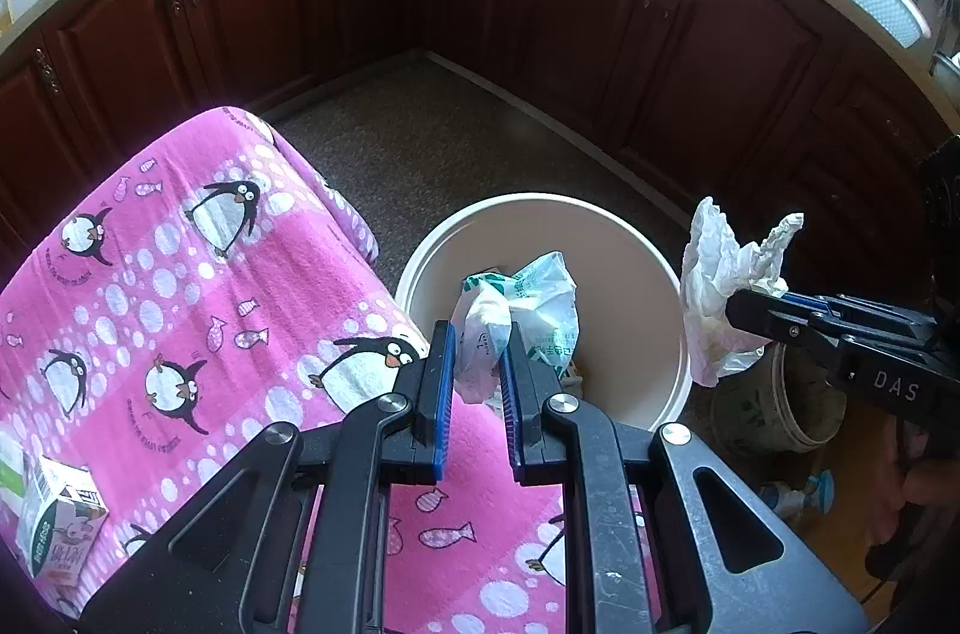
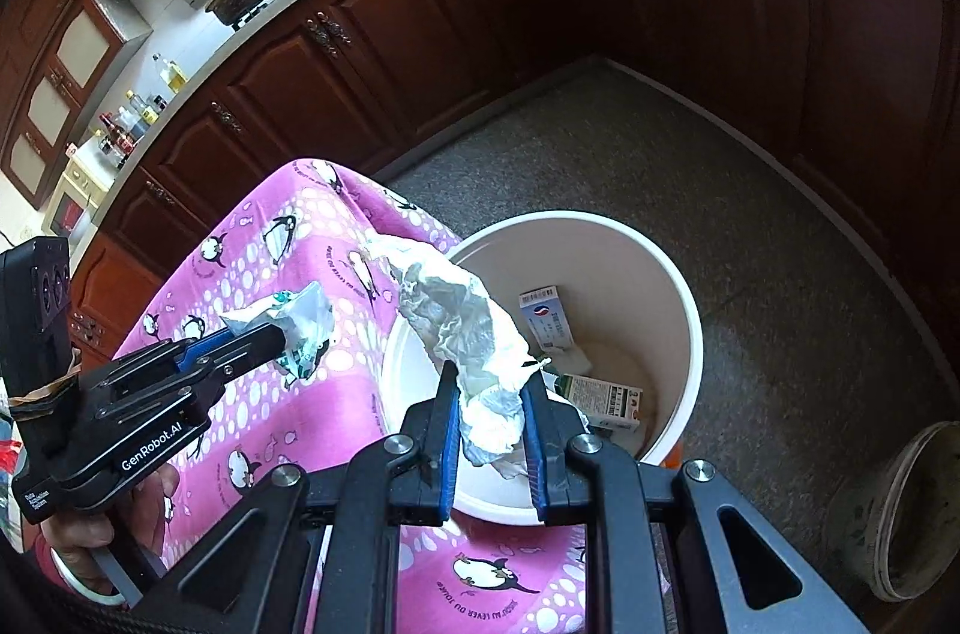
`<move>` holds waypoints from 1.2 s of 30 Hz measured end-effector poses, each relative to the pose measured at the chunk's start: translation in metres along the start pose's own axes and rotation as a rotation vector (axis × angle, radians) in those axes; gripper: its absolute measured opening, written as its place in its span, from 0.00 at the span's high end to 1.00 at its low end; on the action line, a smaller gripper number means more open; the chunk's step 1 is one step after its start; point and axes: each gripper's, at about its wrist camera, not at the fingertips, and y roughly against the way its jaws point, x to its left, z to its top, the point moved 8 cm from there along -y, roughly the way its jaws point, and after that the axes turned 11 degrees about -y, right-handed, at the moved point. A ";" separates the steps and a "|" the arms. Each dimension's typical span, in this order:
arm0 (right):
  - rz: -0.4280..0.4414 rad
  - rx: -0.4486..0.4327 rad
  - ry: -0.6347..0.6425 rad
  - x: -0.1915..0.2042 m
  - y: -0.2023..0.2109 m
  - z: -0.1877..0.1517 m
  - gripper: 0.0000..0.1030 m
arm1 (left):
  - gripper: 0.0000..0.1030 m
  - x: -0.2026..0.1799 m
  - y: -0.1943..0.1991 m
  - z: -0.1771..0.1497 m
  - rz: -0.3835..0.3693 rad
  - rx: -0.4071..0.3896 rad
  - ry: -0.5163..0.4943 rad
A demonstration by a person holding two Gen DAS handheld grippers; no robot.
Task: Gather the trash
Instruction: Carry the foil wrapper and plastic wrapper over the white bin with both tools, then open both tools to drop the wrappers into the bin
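Over the round white plastic bin (image 1: 606, 238) on the speckled kitchen floor, both grippers hang. Left gripper (image 1: 474, 370) has its jaws clamped on a crumpled white-and-green plastic bag (image 1: 528, 316), held above the bin's near rim. Right gripper (image 2: 492, 412) has its jaws clamped on a crumpled white tissue wad (image 2: 474, 328), also above the bin's near rim. Inside the bin lie two small cardboard boxes (image 2: 600, 394). Beside the bin stands a bench draped in pink penguin-print cloth (image 1: 180, 274), carrying a small carton (image 1: 57, 526).
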 end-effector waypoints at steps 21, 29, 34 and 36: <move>-0.030 0.023 -0.019 -0.003 -0.024 -0.002 0.83 | 0.88 0.000 -0.022 0.001 -0.029 0.031 0.039; -0.038 0.023 -0.027 -0.004 -0.031 -0.002 0.83 | 0.87 0.005 -0.033 0.002 -0.048 0.043 0.078; -0.054 0.020 -0.022 -0.004 -0.035 -0.001 0.72 | 0.60 0.010 -0.039 0.000 -0.068 0.049 0.098; -0.087 0.010 -0.029 -0.007 -0.036 -0.001 0.56 | 0.57 0.011 -0.038 -0.002 -0.082 0.044 0.114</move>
